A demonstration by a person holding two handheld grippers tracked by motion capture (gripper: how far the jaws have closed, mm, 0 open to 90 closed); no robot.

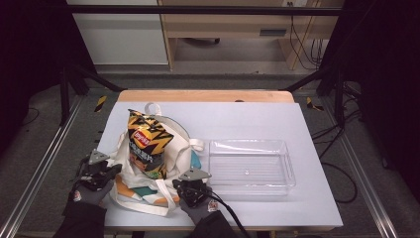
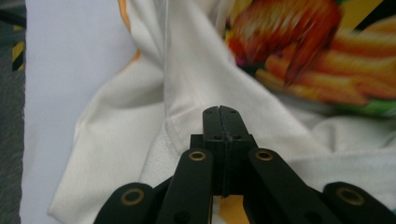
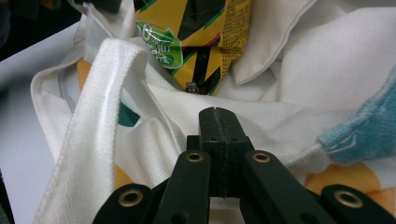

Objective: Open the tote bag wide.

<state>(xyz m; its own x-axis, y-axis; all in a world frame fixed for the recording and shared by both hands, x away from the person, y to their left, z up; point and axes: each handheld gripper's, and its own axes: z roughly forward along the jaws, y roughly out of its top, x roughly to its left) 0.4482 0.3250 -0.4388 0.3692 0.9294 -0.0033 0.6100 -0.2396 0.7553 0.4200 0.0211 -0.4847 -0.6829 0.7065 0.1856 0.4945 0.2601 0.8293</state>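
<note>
Shut grippers (image 1: pixel 115 171) at woven cloth bag (image 1: pixel 130 191)

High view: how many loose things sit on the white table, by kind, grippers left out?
White canvas tote bag with orange and teal print: 1
Yellow-and-black snack bag standing in the tote: 1
Clear plastic rectangular tray, nothing in it: 1
Total: 3
</note>
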